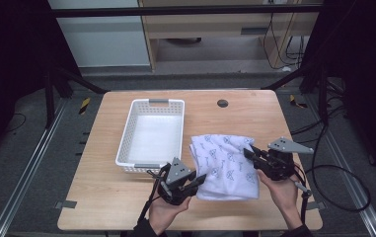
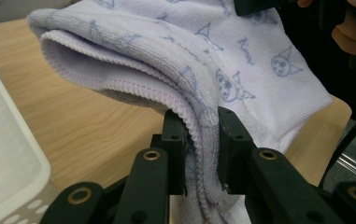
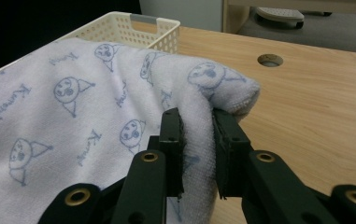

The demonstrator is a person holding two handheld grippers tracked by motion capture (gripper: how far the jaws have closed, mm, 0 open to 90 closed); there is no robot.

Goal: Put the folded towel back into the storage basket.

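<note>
Towel (image 1: 225, 165) duty at the wooden table (image 1: 254, 113) right now, and I'm gripping it from both sides. It's a folded white one with little blue cartoon faces and script printed all over, sitting on the near right part of the table, just right of the white plastic basket (image 1: 126, 138).

My left gripper (image 1: 197, 181) is pinching the towel's near left corner. In the left gripper view you can see the layered edge, with its stitched hem, squeezed tight between the two black jaws, and the folded layers are curling up and away from the tabletop behind it. That corner is looking lifted rather than lying flat.

My right gripper (image 1: 248, 154) is doing the same on the towel's right edge, toward the far side. In the right gripper view the jaws are clamping a thick fold of the cloth, with a rounded bulge of towel poking out just past them.

The basket is sitting left of the towel, long side running away from me, and I can't tell from these angles whether the towel is touching it. There's also a small round hole (image 1: 222, 103) in the table near the far edge, well apart from everything I'm holding.
</note>
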